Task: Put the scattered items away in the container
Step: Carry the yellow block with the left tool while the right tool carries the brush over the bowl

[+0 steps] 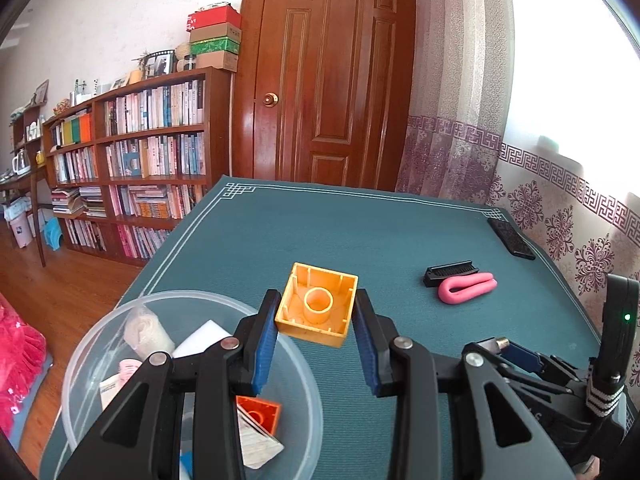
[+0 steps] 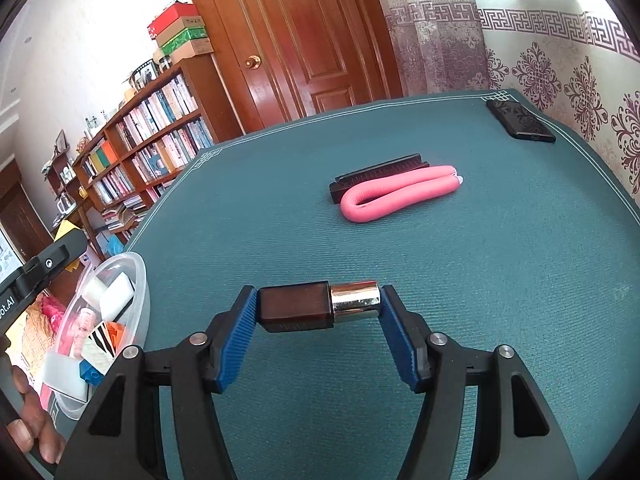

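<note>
Over the ribbed teal mat [image 1: 360, 232], left gripper [image 1: 316, 320] clamps hollow square yellow block [image 1: 316, 305].

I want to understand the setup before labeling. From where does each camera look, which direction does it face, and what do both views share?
Left wrist: sits on the left gripper, facing forward over the green table mat toward the door; its fingers hold a yellow block beside the clear bowl.
Right wrist: sits on the right gripper, facing the same way; it holds a lipstick; fingertips show lower left.
Shared: pink foam curler, black comb, phone, bowl, bookshelf.
</note>
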`<state>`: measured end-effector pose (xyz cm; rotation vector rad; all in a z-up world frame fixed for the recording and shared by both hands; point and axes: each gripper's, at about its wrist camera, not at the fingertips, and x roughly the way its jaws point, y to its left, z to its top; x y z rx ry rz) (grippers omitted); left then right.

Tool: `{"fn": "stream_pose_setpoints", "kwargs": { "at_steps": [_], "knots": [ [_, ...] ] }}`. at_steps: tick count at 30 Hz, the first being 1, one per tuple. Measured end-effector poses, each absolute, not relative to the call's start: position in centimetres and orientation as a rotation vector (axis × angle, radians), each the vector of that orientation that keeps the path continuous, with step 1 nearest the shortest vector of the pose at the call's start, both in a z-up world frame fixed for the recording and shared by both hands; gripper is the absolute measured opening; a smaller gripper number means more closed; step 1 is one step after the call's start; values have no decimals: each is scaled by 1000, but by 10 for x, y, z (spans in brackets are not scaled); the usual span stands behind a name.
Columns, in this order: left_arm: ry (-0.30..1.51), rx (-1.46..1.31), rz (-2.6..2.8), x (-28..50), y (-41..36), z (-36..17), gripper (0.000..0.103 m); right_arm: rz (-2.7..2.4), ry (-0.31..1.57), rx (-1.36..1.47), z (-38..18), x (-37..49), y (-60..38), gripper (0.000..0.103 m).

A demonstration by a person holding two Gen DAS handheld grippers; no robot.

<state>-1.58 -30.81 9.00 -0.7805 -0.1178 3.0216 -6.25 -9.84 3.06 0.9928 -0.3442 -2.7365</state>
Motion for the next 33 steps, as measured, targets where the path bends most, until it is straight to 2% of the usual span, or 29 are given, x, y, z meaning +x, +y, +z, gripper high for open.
{"fn": "stream_pose_setpoints", "kwargs": {
  "at_steps": [9,33],
  "knots": [
    [-84,-825,3078,-2,-342,85,40,-2713,-306,963,38,-53,-114,64],
    [-223,-914,3106,9,-408,80,41,-2555,-154,869,64,-44,-210,64]
  ]
}}
